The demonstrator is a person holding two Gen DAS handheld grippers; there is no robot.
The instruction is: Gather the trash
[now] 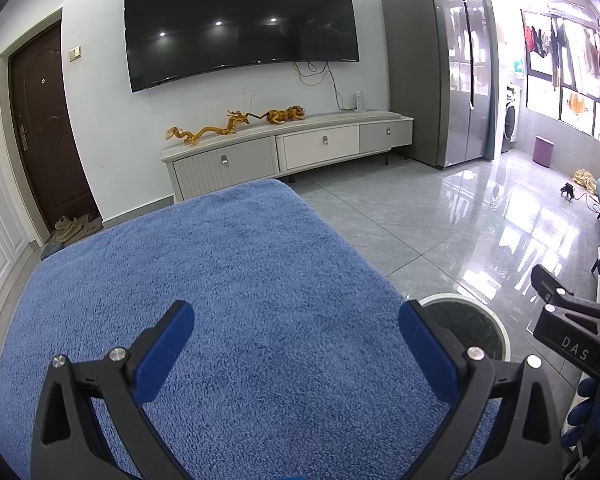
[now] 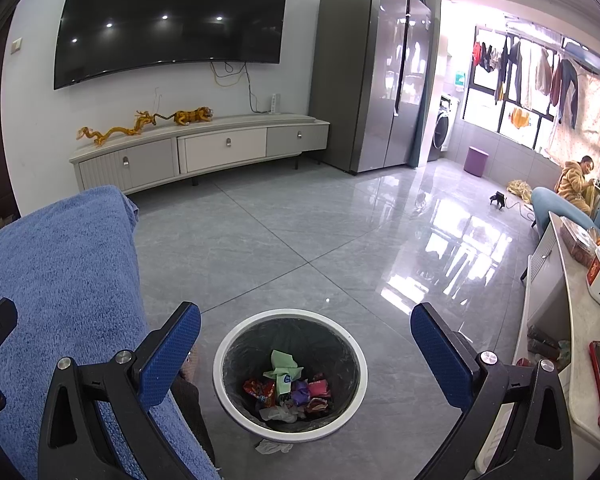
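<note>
Wrappers (image 2: 288,390) piled inside white-rimmed bin (image 2: 354,364) seen only from right wrist, right tool (image 2: 306,354) spread wide and empty above it, left tool (image 1: 296,344) likewise apart over blue towel (image 1: 220,272), bin rim (image 1: 496,326) barely peeking there.

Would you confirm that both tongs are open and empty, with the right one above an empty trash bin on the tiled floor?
Not quite: the trash bin is not empty. The right wrist view shows wrappers and crumpled paper lying in its bottom. The rest holds: the left tongs and right tongs are open and empty, the right one above the bin.
</note>
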